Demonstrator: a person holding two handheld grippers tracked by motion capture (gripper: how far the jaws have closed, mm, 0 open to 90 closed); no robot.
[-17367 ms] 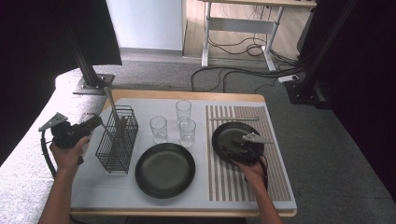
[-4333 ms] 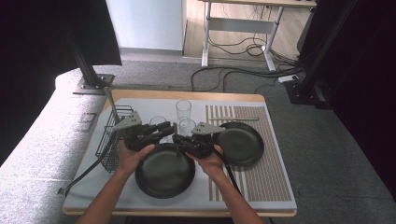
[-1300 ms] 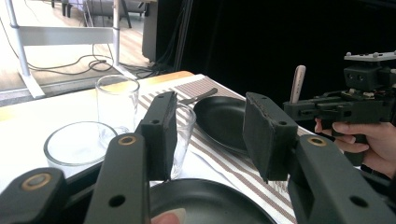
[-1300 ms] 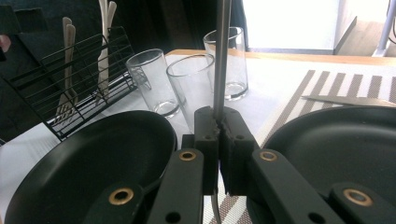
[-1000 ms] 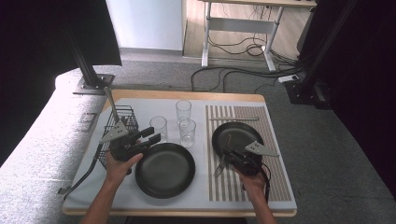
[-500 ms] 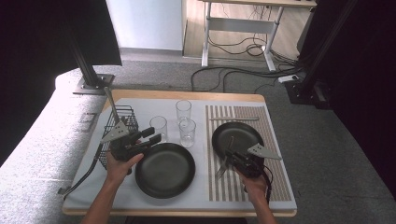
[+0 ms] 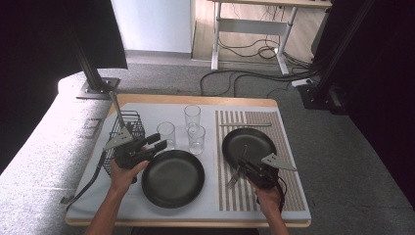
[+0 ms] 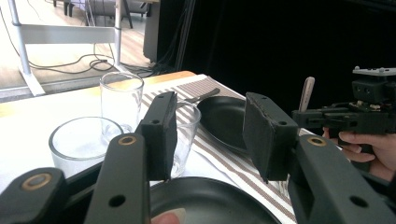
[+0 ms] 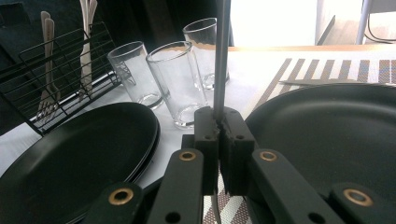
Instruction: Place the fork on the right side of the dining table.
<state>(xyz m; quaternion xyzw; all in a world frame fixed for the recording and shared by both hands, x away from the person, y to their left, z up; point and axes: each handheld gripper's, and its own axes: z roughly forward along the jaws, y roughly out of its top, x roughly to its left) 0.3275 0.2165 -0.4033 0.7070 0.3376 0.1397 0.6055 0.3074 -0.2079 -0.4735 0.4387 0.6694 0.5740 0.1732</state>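
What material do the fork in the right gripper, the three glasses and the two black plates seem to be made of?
Fork, clamped in the right gripper: probably steel, as its thin handle is grey and shiny.
Glasses: clear glass, or maybe clear plastic; the table shows through them.
Plates: black with a soft sheen, likely glazed ceramic or melamine; the look leaves this open.

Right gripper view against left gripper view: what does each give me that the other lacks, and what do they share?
Right gripper view adds: the rack with cutlery standing in it, and a close look at the right gripper shut on the fork handle. Left gripper view adds: the left gripper, jaws open with nothing between them, and the hand holding the right gripper. Shared: the glasses, both black plates, the striped mat and the fork.
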